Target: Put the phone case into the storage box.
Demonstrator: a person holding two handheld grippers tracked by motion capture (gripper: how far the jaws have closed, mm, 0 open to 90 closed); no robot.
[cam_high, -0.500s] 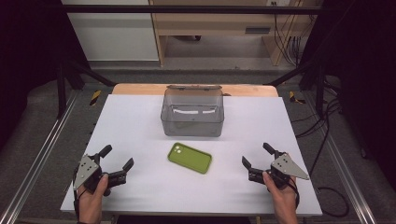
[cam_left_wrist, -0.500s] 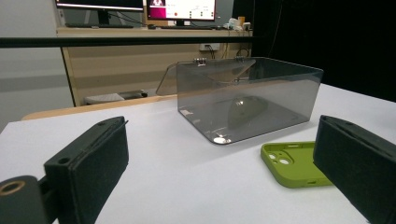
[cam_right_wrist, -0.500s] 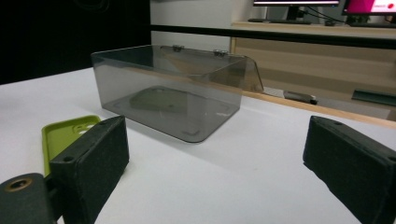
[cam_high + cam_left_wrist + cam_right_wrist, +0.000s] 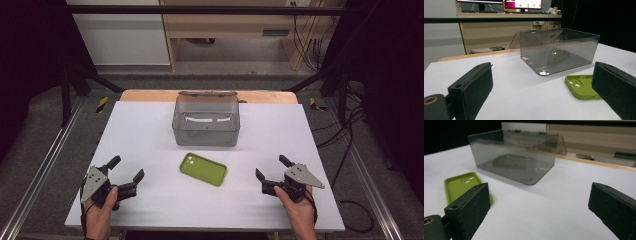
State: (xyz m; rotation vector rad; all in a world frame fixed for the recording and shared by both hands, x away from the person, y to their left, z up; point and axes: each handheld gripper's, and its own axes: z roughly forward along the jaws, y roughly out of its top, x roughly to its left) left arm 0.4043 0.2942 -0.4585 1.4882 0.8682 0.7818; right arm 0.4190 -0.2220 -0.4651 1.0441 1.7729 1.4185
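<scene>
Nothing started really: my left gripper (image 4: 126, 173) and right gripper (image 4: 270, 168) sit low in the frame, jaws spread wide, empty. The flat olive-green silicone phone case (image 4: 203, 169) lies mid-frame on the white worktop (image 4: 140, 130), below the open smoky clear plastic box (image 4: 206, 120), untouched.

Phone case (image 4: 203, 169): matt green, rubbery-looking plastic. Hinged box (image 4: 206, 120): smoky clear plastic, glossy, with small metal hinges. Table top (image 4: 150, 125): smooth matt white; its far edge looks like wood.

A white table (image 4: 150, 125) is seen. A green phone case (image 4: 203, 169) and a clear box (image 4: 206, 122) are laid on it.
</scene>
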